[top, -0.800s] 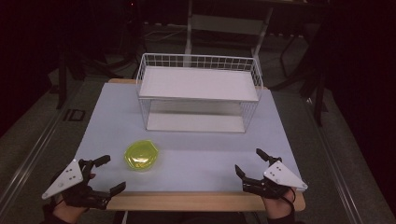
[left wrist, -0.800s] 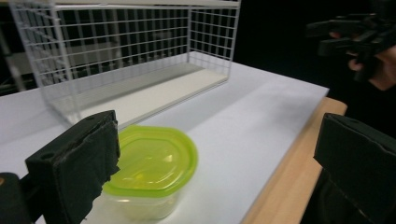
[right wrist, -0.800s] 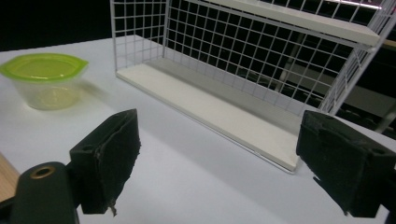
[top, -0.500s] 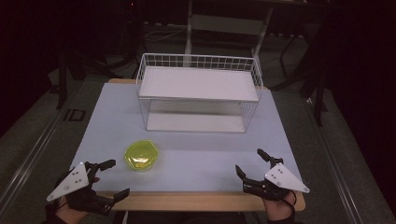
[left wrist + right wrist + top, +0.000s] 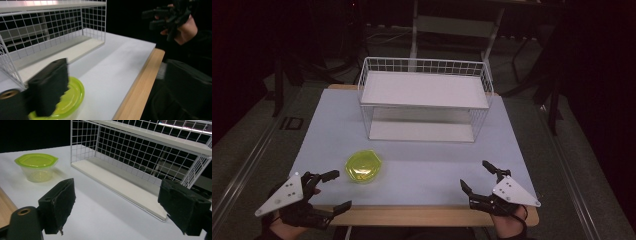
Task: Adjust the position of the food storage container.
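Two hand-held black two-jaw grippers wait at the near edge of the table, both empty with jaws spread wide: the left gripper (image 5: 333,191) at the near left corner, the right gripper (image 5: 475,176) toward the near right corner. One small clear plastic tub with a lime-green hexagonal lid (image 5: 363,166) stands upright on the table's near left part, just beyond the left gripper and well apart from the right. Risk, as judged: the tub looks light and its walls thin, so a jaw arriving low or off-centre could shove it across the smooth top toward the wooden near edge (image 5: 412,216), and a hard squeeze could buckle the wall or pop the lid. One white wire-mesh two-tier shelf rack (image 5: 424,90) occupies the far middle of the table; lifting the tub carelessly could catch its mesh. Surface: pale grey-white tabletop (image 5: 422,165), matte, otherwise bare. Room: dark, with grey floor and metal frame legs behind.
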A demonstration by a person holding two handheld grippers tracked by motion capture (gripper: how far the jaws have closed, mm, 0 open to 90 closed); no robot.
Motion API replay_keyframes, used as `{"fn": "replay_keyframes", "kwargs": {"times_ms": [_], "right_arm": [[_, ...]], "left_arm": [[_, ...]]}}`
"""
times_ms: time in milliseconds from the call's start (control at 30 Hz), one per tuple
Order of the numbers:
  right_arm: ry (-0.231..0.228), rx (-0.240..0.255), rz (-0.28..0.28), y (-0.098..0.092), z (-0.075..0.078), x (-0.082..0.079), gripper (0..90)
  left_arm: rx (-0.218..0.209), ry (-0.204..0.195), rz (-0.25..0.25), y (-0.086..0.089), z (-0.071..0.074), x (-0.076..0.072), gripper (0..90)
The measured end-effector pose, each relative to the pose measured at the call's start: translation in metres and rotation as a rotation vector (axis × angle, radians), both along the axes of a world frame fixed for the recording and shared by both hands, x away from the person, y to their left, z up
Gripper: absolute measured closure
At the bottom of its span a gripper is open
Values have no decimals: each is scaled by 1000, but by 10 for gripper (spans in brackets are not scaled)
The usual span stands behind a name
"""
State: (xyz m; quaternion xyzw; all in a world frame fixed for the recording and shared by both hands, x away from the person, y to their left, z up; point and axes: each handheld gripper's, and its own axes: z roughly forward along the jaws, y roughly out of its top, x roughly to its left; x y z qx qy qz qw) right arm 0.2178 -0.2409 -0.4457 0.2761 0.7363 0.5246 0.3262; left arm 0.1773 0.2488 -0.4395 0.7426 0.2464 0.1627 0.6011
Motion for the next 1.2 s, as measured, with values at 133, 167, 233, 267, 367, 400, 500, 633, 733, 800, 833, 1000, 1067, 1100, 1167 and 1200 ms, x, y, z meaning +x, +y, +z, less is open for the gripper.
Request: {"fn": "replay_keyframes", "kwargs": {"times_ms": [133,167,233,267,367,400,500,633,733,800,833,1000,1067,1100,1167,1200], "right_arm": [[27,-47,22,7,-4,1,141],[30,-47,25,7,-5,1,141],[24,-31,32,8,-4,2,141],[24,-25,34,7,-4,2,141],[18,-16,37,6,-3,1,142],[17,-15,32,5,-3,1,141],[20,-7,35,4,-3,2,141],[19,-4,38,3,-3,1,141],[21,-1,42,2,-3,2,141],[23,0,44,2,-3,2,141],[23,-3,44,2,-3,2,142],[24,-1,55,3,-2,1,142],[22,-1,55,3,-2,1,142],[26,4,60,2,-2,1,142],[26,2,59,2,-2,1,142],[29,7,60,1,-2,1,142]], "left_arm": [[6,20,44,4,4,7,385],[-8,39,59,7,3,11,403],[5,60,66,8,3,15,528],[43,72,115,9,3,20,532],[62,103,156,12,0,28,606],[71,114,175,14,-1,33,648],[89,155,218,22,-7,45,747],[127,180,268,30,-13,59,838],[156,203,292,36,-20,68,882],[171,224,304,38,-25,75,897],[177,235,312,39,-27,78,898],[262,341,363,39,-48,94,900],[269,352,360,39,-52,96,900],[275,390,348,39,-58,99,900],[279,404,337,39,-60,100,900],[293,420,321,37,-64,102,900]]}}
